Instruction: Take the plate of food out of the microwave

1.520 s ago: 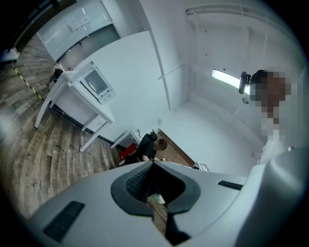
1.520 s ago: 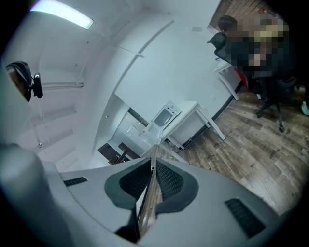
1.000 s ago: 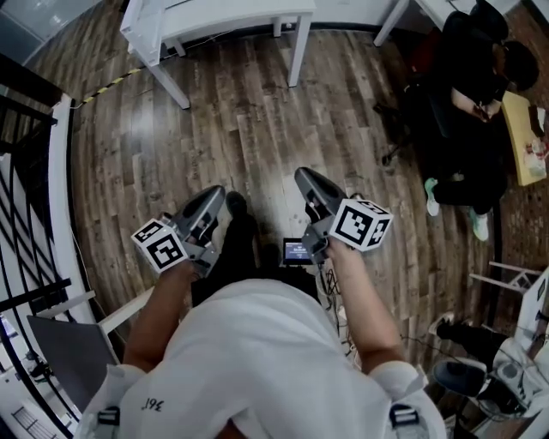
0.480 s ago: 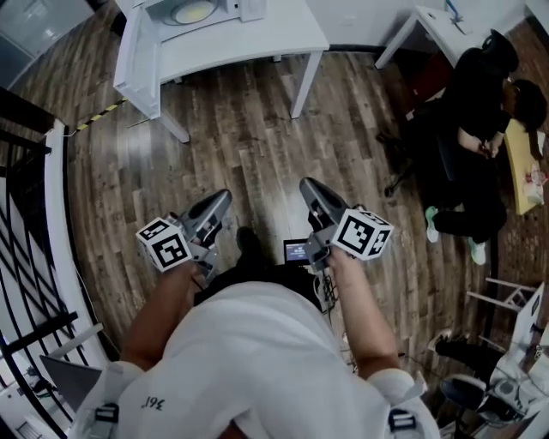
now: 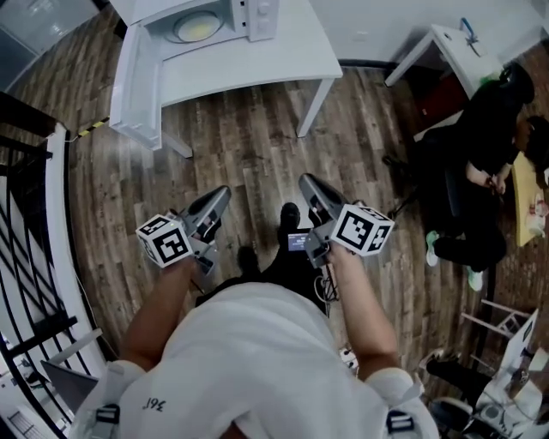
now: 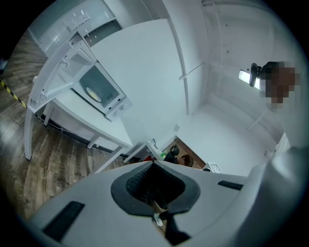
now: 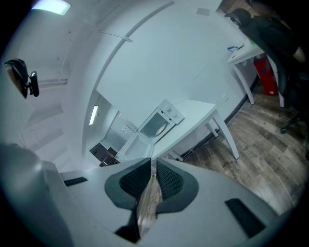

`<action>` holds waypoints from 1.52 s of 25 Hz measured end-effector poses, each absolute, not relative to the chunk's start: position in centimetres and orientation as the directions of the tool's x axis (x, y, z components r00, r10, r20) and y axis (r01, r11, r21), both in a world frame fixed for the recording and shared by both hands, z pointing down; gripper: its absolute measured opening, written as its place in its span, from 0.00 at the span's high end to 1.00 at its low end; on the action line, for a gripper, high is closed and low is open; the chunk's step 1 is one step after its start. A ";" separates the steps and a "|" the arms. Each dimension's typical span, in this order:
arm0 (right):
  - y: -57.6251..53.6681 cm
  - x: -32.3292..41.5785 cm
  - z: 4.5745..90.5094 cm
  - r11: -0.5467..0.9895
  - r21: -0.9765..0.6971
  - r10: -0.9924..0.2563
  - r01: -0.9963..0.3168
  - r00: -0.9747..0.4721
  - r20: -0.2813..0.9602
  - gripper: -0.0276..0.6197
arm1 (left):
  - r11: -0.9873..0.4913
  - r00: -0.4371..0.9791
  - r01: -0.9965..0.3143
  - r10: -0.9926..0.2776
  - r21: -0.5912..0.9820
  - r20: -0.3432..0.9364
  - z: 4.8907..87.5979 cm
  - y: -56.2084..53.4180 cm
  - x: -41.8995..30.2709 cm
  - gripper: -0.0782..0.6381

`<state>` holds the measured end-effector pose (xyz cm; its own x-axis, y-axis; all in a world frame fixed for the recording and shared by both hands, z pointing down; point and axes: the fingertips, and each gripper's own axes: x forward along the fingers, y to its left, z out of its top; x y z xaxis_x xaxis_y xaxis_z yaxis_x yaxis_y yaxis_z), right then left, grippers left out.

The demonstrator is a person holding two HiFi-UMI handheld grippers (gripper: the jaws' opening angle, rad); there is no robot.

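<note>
Open wood floor (image 5: 249,146) lies between the grippers and the white table (image 5: 292,51) ahead, with nothing on it in between. A black railing (image 5: 34,214) borders the left; a seated person (image 5: 480,171) and a second table (image 5: 446,43) crowd the right. On the table stands the microwave (image 5: 257,13), its door (image 7: 133,148) swung open and the plate (image 5: 196,26) inside. The left gripper (image 5: 221,195) is fully closed and empty. The right gripper (image 5: 307,184) shows a thin slit between its pads, holding nothing.
</note>
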<state>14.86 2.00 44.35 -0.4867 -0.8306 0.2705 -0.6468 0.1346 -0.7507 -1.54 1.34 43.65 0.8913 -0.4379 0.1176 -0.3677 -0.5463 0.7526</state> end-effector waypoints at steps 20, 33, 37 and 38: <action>-18.4 20.9 46.2 0.237 -0.708 -0.657 -0.665 -0.647 0.388 0.91 | -0.361 0.734 -0.479 -0.664 0.800 0.140 44.4 -16.4 6.0 0.90; -30.9 12.8 47.2 0.190 -0.694 -0.669 -0.695 -0.609 0.426 0.91 | -0.287 0.649 -0.549 -0.739 0.785 0.184 45.9 -30.3 -1.9 0.90; -34.4 10.9 47.6 0.175 -0.672 -0.674 -0.720 -0.585 0.451 0.91 | -0.288 0.664 -0.543 -0.722 0.789 0.194 46.6 -33.8 -3.3 0.90; -35.1 10.6 47.7 0.171 -0.668 -0.675 -0.724 -0.580 0.456 0.91 | -0.283 0.666 -0.544 -0.718 0.790 0.201 46.9 -34.4 -3.5 0.90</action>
